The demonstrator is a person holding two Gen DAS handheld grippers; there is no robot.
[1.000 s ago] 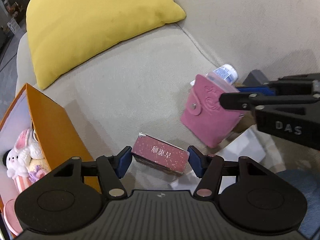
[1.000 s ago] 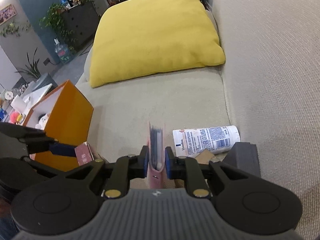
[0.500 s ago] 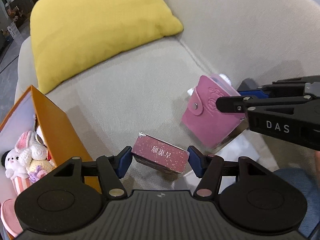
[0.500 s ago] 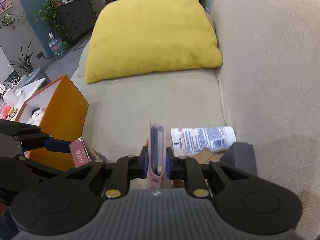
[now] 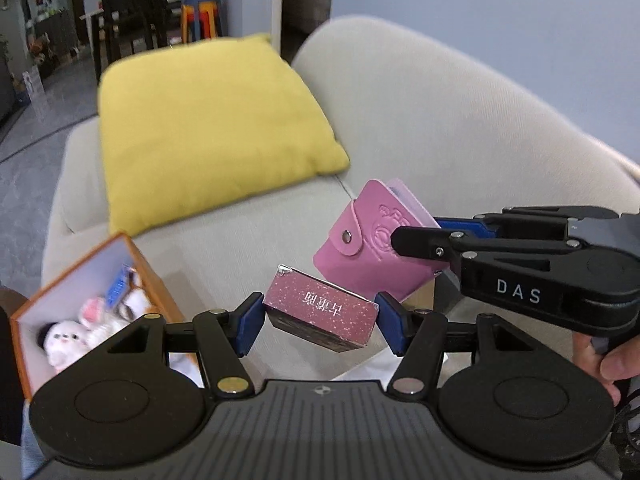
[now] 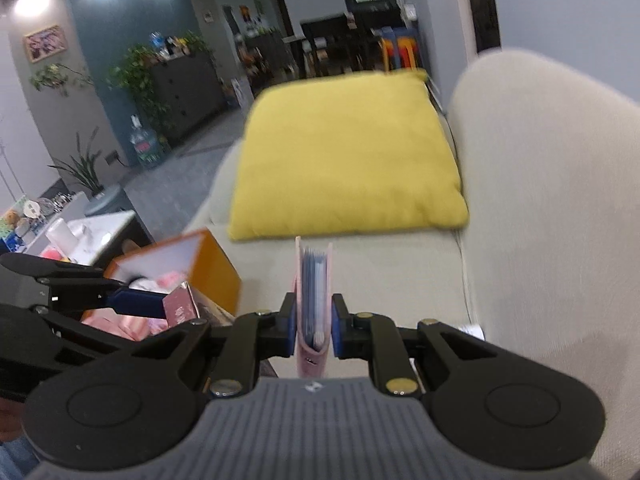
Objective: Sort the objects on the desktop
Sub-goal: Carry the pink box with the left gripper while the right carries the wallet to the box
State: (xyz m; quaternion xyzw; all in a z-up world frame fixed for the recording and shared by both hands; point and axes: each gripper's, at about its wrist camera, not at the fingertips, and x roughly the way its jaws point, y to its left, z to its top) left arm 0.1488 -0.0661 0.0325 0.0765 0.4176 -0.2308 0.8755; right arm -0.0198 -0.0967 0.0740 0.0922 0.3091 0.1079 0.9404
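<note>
A: Holding steady, by the look of it; the left hand-held gripper (image 5: 320,316) has its pads pressed on the two short ends of the speckled maroon carton (image 5: 322,313), carried clear of the sofa (image 5: 248,240).

B: And the right hand-held gripper (image 6: 313,326)?

A: Clamped narrow on the pink snap wallet (image 6: 313,300), cards showing edge-up; it hangs just beside the carton.

B: How will they handle?

A: Light, I judge; thin card can dent, so end-to-end suits it; the wallet is soft and may sag, so pinching across both covers near the spine seems wise; the orange box (image 5: 158,280) with plush toys sits near.
</note>
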